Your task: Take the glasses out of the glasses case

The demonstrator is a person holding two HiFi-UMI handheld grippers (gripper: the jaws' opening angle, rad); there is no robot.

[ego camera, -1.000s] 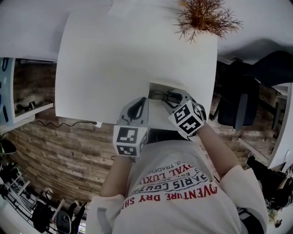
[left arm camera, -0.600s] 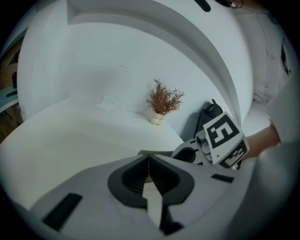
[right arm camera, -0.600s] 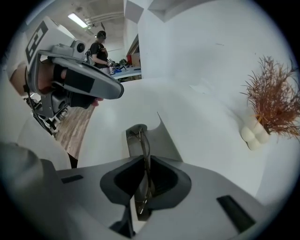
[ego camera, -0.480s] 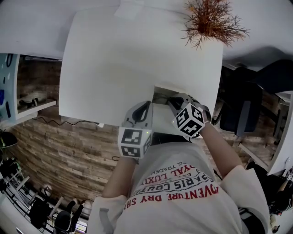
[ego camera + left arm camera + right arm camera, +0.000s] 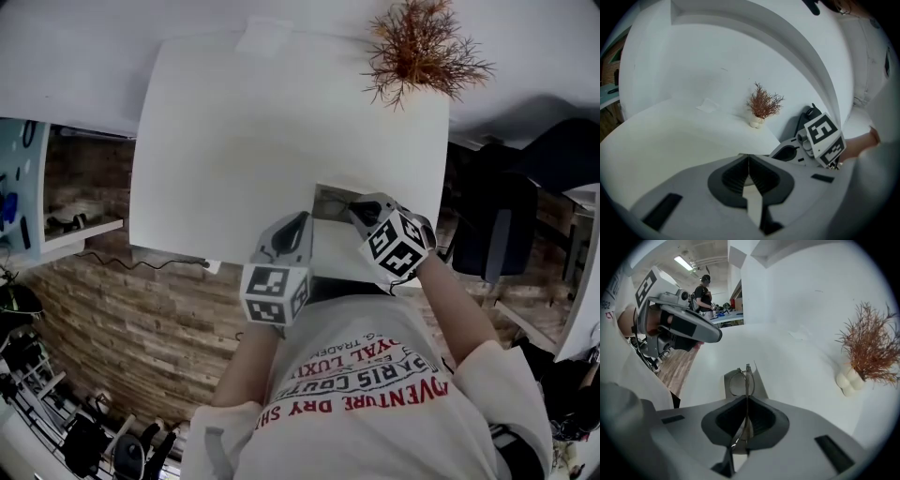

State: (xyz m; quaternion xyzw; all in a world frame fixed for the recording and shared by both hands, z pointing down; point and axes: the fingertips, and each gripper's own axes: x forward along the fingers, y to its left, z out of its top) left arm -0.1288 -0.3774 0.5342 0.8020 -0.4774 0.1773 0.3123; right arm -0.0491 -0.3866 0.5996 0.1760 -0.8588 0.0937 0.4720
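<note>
Big white table [image 5: 244, 141], seen from above. Close to its near edge, toward the right, a white glasses case [image 5: 336, 251], lying open, gray inside.

Right gripper [image 5: 747, 400]: tipped steeply down at the case. Jaws closing, almost together, with the thin wire glasses [image 5: 747, 380] between them. Pinched by the near part of the frame, one round rim poking out past the tips. Glasses up on edge, just over the gray inside of the case.

Left gripper [image 5: 749, 164]: just left of the case, tips at its left edge. Jaws together. Low between them, a pale strip; hard to tell whether a bit of the case or only the table behind.

On each gripper, a black-and-white marker cube, the right one [image 5: 398, 246] and the left one [image 5: 274, 292] near each other, just above the person's white shirt [image 5: 366, 394] with red and dark letters.

At the far right corner of the table, a small dry red-brown plant [image 5: 422, 47] in a little white pot, well apart from the case. Far back on the table, a flat white scrap [image 5: 265, 39].

Left of the table and lower down, a brown wood floor [image 5: 131, 319]. To the right, a dark chair [image 5: 487, 225]. Far off in the right gripper view, another person [image 5: 704, 291] standing under a long ceiling light.
</note>
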